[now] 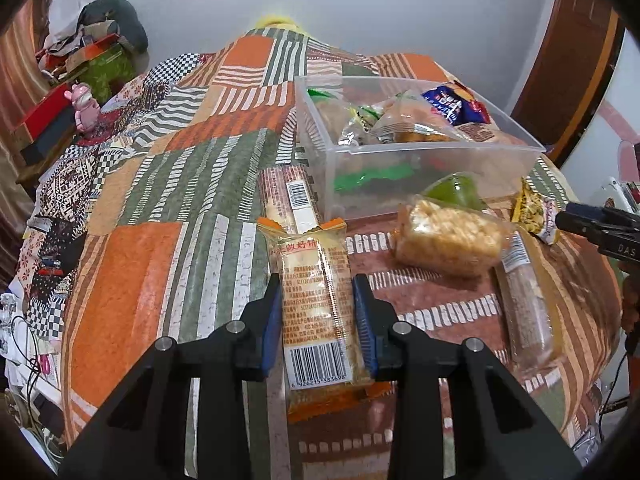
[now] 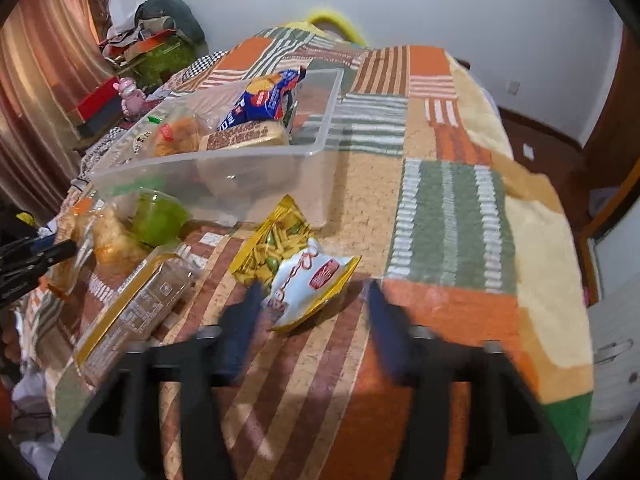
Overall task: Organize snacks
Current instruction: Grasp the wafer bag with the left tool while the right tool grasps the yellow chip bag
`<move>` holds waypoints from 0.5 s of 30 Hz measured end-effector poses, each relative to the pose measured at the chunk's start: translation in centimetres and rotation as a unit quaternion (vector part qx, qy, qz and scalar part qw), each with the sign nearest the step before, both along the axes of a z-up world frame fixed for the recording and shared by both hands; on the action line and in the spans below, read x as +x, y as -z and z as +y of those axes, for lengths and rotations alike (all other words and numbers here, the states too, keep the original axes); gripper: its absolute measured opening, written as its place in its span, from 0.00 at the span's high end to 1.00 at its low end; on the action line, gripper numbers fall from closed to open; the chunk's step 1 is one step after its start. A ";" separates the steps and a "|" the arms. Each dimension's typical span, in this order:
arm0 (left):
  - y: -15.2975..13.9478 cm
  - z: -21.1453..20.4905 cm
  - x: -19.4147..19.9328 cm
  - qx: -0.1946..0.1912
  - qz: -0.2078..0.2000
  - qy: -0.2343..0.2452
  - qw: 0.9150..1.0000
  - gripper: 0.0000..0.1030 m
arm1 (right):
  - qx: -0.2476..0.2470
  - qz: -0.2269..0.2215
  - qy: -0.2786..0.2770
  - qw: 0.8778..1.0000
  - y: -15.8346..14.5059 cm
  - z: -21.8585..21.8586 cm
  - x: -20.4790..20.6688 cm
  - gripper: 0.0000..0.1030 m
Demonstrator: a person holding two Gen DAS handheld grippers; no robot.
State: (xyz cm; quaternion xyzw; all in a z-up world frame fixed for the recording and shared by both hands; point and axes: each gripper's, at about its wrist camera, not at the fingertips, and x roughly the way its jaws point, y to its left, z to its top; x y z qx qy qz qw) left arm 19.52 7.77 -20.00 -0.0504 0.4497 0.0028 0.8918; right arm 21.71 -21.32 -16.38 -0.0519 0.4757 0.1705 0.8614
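The long orange-edged clear biscuit packet [image 1: 316, 312] is pinched by the left gripper [image 1: 316, 312] — lengthwise, toward the far clear plastic box [image 1: 400, 148] (half full). The right gripper [image 2: 312, 320] is spread wide, empty.

Home bedroom, prob. Patchwork quilt [image 1: 168, 184] in orange/green/striped squares covers a bed-like surface. Curtains [image 2: 52, 80] at left, wooden door [image 1: 568, 72] at right, plain white wall w/ socket plate. Clutter pile of clothes & boxes [image 1: 92, 48] in corner, pink toy figure [image 1: 85, 107] beside it.
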 end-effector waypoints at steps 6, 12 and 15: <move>-1.1 -0.2 -0.6 -0.003 -0.012 0.001 1.000 0.68 | -0.019 -0.008 -0.014 1.000 0.6 2.5 1.6 0.18; -2.0 -0.7 -0.7 -0.003 -0.024 0.009 1.000 0.68 | -0.024 0.045 -0.015 0.999 3.7 4.0 3.2 0.35; -2.7 -0.8 -0.7 -0.003 -0.033 0.010 0.999 0.68 | -0.010 0.027 -0.012 1.000 2.8 3.6 2.8 0.54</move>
